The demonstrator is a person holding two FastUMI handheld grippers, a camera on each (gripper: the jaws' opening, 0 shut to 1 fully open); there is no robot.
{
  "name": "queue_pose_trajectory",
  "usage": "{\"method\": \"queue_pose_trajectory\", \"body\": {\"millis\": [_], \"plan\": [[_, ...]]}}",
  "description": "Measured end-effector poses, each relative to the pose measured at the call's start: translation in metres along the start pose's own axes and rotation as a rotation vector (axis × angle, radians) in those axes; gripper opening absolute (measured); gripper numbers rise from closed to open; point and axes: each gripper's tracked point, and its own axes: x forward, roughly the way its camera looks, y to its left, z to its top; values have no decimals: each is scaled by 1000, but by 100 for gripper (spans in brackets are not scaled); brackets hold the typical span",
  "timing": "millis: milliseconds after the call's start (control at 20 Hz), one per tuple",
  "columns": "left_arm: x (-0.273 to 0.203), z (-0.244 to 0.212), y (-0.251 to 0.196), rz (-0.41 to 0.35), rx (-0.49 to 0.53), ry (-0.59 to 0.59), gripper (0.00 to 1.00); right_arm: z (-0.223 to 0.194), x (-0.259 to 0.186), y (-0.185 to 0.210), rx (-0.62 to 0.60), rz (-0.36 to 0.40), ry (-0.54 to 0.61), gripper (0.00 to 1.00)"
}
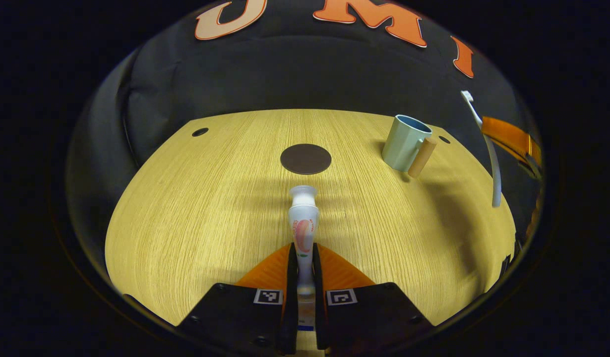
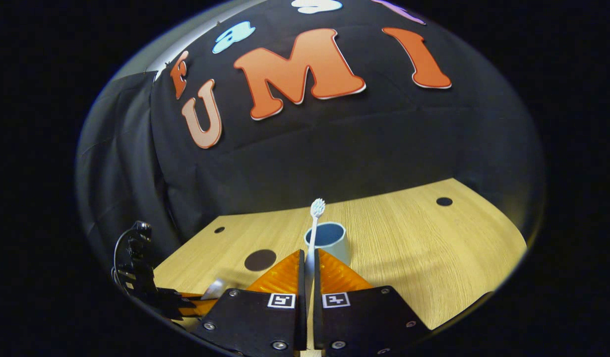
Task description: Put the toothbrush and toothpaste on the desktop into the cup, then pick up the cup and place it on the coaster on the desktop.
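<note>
My left gripper [image 1: 305,253] is shut on a white toothpaste tube [image 1: 303,225] with its cap pointing forward, held above the wooden desktop [image 1: 211,208]. Ahead lies the round dark coaster [image 1: 305,158]. The pale blue cup [image 1: 404,141] with a tan handle stands at the right. The other gripper [image 1: 513,141] holds the toothbrush [image 1: 486,144] upright at the far right edge. In the right gripper view, my right gripper [image 2: 309,258] is shut on the white toothbrush [image 2: 314,225], bristles up, just in front of the cup [image 2: 329,241]. The coaster [image 2: 260,259] lies to the left, the left gripper [image 2: 151,292] farther left.
The desktop [image 2: 434,253] has small dark holes near its far corners, one [image 1: 200,132] at the left, another [image 2: 444,201] at the right. Black cloth walls stand behind the desk.
</note>
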Motion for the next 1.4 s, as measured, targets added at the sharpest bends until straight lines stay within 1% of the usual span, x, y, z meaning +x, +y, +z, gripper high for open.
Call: {"method": "queue_pose_trajectory", "body": {"millis": [50,150,200,250,300,400,450,500,550,650,750,800,850,900,950,1050,1200,1250,1400], "plan": [[-16,17,-6,2,2,-7,18,12,-4,1,-9,7,-39,6],[-54,55,-24,7,6,-16,18,32,5,3,-31,5,-99,6],[-79,86,-42,10,9,-16,18,41,8,5,-40,5,-127,5],[-90,107,-51,16,14,-19,18,49,10,6,-51,3,-154,6],[-115,147,-65,24,17,-28,18,59,13,7,-58,4,-191,5],[-138,192,-74,31,22,-43,18,70,17,9,-74,14,-235,5],[-136,156,-44,26,25,-48,18,73,17,9,-79,14,-249,5],[-145,182,-55,21,25,-54,18,78,18,10,-81,18,-270,5],[-165,223,-82,19,27,-59,18,83,18,11,-84,28,-296,5],[-198,242,-88,21,28,-71,18,94,19,13,-117,31,-355,6],[-227,247,-87,22,24,-82,18,103,21,14,-150,33,-409,6],[-193,183,-59,22,23,-89,18,105,22,16,-144,45,-434,5],[-213,205,-73,22,22,-99,18,105,24,20,-147,60,-445,6],[-226,214,-75,24,22,-107,18,101,30,19,-155,59,-454,6],[-229,212,-73,25,24,-115,18,98,34,17,-173,54,-461,5],[-243,222,-74,29,30,-125,18,95,41,14,-195,49,-479,5],[-254,227,-71,34,33,-133,18,99,55,10,-176,66,-526,6],[-249,225,-71,39,32,-134,18,98,61,8,-174,64,-533,6],[-248,227,-64,57,29,-153,18,86,74,5,-164,66,-526,6]]}}
